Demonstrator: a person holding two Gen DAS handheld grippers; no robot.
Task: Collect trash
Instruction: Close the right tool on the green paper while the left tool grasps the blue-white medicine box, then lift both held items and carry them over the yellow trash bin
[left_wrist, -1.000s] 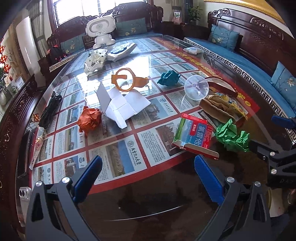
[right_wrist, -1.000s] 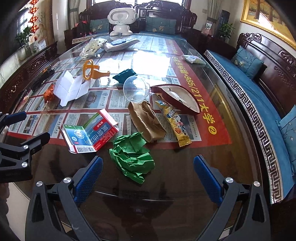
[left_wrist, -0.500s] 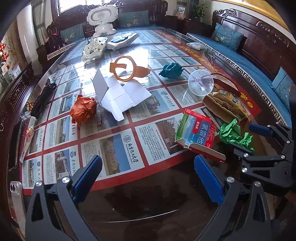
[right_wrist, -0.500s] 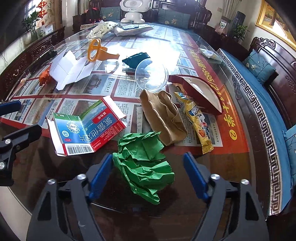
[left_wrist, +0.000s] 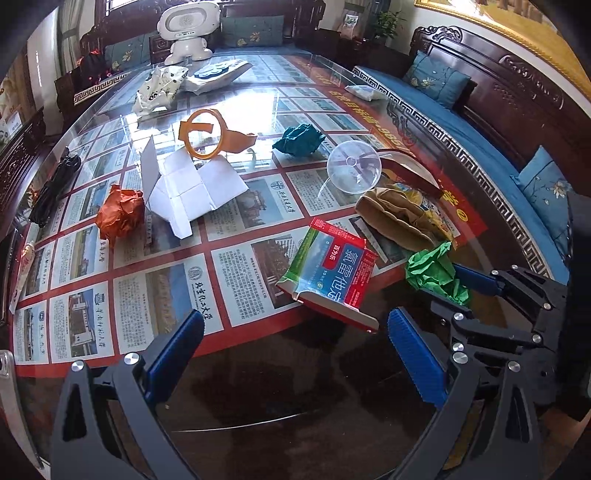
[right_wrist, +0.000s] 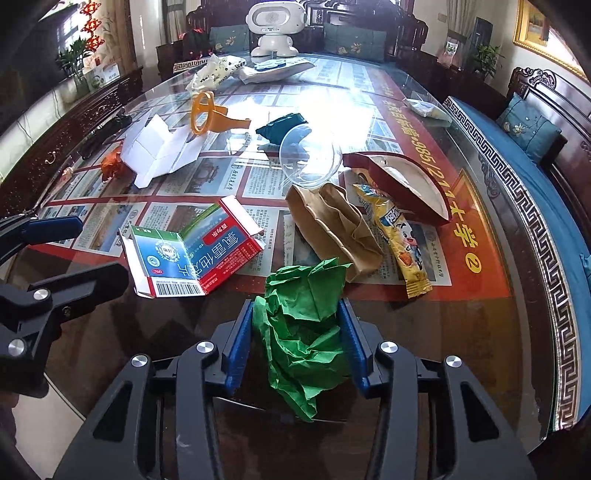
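Right wrist view: the right tool (right_wrist: 297, 341) is closing on a crumpled green paper wad (right_wrist: 303, 332), both blue pads touching its sides, at the near edge of the glass-topped surface (right_wrist: 480, 332). Just far-left lies a flattened red, green and blue medicine carton (right_wrist: 192, 254) with white Chinese characters and a barcode. Far-right, a folded brown paper bag (right_wrist: 332, 225) and a yellow cartoon snack wrapper (right_wrist: 402, 243). The left tool (left_wrist: 295, 354) stands spread over bare dark surface, nothing between its pads.
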